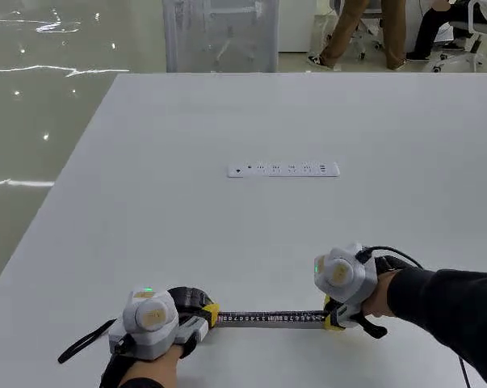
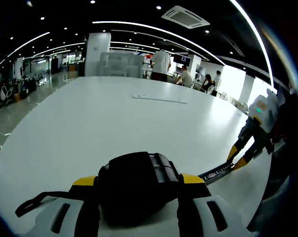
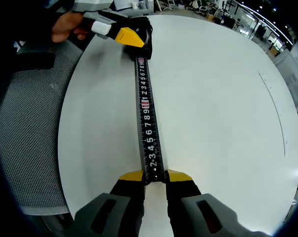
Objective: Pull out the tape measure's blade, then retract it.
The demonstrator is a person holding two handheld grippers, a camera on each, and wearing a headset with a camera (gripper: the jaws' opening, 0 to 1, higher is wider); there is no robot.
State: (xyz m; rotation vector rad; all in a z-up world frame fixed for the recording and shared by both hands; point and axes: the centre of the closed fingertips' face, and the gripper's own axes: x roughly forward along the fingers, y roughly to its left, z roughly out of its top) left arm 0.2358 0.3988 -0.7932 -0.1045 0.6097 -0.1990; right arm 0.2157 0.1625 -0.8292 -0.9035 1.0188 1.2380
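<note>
Now being held pulled out, not yet going back

Here the left gripper (image 1: 201, 317), in the lower left of the head view, is closing its yellow-tipped jaws on the two sides of the black, rounded plastic tape measure (image 2: 139, 182). It is pressing it down on the white flat table (image 1: 267, 242), probably so that it is not sliding while the other end is being pulled. The right gripper (image 3: 153, 177), in the lower right of the head view, is pinching the end of the dark steel blade (image 3: 146, 113) with white numbers. Its jaws are almost together, with just the thin blade between them. The blade is lying flat on the table in a straight line between the two grippers, near the bottom edge of the head view. I am judging that the pulling step is partly done and the retracting is not yet begun. A black wrist strap (image 1: 81, 343) is trailing from the tape measure toward the lower left corner. A long white power strip (image 1: 283, 170) is resting well apart, in the middle of the frame.
</note>
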